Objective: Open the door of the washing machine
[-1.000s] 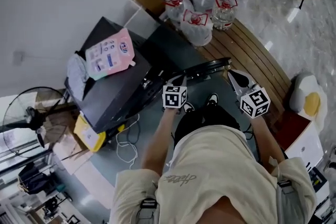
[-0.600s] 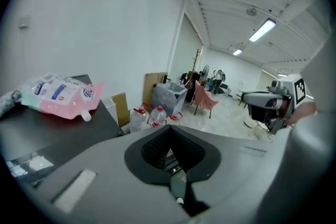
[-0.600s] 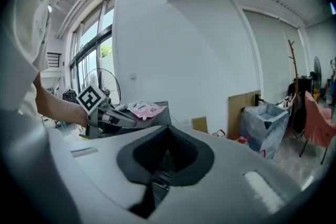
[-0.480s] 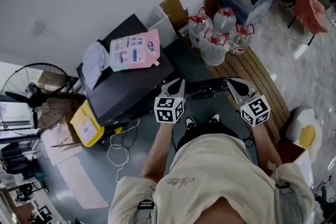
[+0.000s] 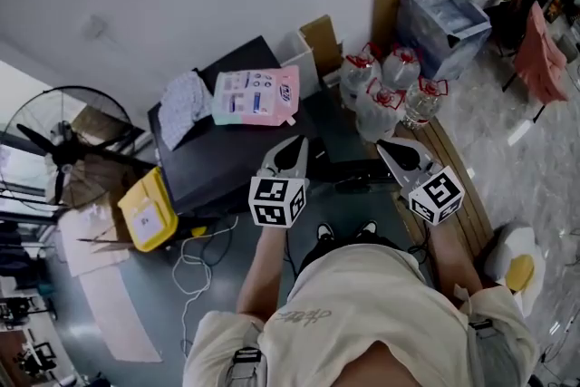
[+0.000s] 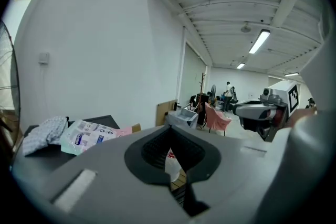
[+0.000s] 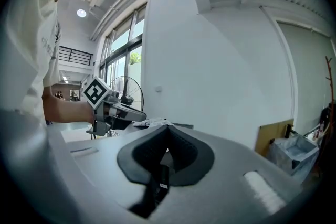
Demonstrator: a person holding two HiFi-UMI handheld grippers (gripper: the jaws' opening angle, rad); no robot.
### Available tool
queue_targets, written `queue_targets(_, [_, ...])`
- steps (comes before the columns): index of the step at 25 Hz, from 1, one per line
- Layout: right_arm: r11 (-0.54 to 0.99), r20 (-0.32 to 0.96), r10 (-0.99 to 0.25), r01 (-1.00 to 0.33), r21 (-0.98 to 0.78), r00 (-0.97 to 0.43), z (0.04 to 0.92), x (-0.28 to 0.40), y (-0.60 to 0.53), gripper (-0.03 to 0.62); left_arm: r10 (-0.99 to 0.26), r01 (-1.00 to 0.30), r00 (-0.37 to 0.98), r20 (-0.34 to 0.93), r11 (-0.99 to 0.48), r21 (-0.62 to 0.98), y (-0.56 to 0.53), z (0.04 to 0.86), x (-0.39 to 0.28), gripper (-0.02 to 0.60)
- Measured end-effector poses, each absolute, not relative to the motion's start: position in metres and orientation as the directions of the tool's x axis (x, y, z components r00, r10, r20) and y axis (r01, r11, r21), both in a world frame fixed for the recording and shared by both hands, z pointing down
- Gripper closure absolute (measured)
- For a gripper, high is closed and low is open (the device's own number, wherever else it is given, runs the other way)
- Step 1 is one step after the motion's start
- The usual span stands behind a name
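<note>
The washing machine (image 5: 213, 160) is a dark box against the white wall, left of centre in the head view. A dark door panel (image 5: 358, 169) juts out from its front, just beyond my shoes. My left gripper (image 5: 292, 143) hovers in the air over the machine's front corner, jaws shut with nothing in them; in its own view the left gripper (image 6: 170, 131) points across the machine's top. My right gripper (image 5: 388, 146) floats over the door's right end, jaws together and holding nothing; its own view shows the right gripper (image 7: 168, 128) aimed at the wall.
A pink detergent pouch (image 5: 256, 95) and a patterned cloth (image 5: 186, 95) lie on the machine's top. Several big water bottles (image 5: 390, 91) stand on a wooden platform (image 5: 458, 172) to the right. A floor fan (image 5: 59, 149) and a yellow container (image 5: 145, 211) are at the left.
Both grippers have risen away from the door and now point more level. The head view has lifted and shows more of the room. Neither gripper holds anything.
</note>
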State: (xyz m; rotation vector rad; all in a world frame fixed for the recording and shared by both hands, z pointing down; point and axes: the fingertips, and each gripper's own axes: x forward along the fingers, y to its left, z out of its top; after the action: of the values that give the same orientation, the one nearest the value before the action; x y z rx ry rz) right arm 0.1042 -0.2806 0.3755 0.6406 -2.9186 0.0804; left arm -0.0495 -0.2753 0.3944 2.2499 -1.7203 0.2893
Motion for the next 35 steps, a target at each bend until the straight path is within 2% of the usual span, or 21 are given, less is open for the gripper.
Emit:
queue_targets(10, [0.908, 0.076, -0.412, -0.402, 0.114, -0.908, 0.323, 0.077, -0.278, 0.592, -0.950, -0.975, 0.222, 0.218, -0.213, 0.062, -0.259, 0.339, -0.072, 0.563])
queue_targets(18, [0.868, -0.036, -0.489, -0.490, 0.078, -0.872, 0.288, 0.089, -0.291, 0.592, -0.966, -0.976, 0.217, 0.142, -0.211, 0.054, -0.260, 0.309, -0.074, 0.563])
queue_targets(25, [0.839, -0.064, -0.538, -0.541, 0.058, -0.840, 0.283, 0.110, -0.294, 0.594, -0.961, -0.972, 0.236, 0.142, -0.231, 0.049, -0.265, 0.304, -0.070, 0.563])
queue_targets(35, [0.841, -0.052, -0.540, -0.541, 0.000, -0.840, 0.298, 0.122, -0.279, 0.594, -0.951, -0.967, 0.256, 0.173, -0.251, 0.047, -0.257, 0.317, -0.058, 0.563])
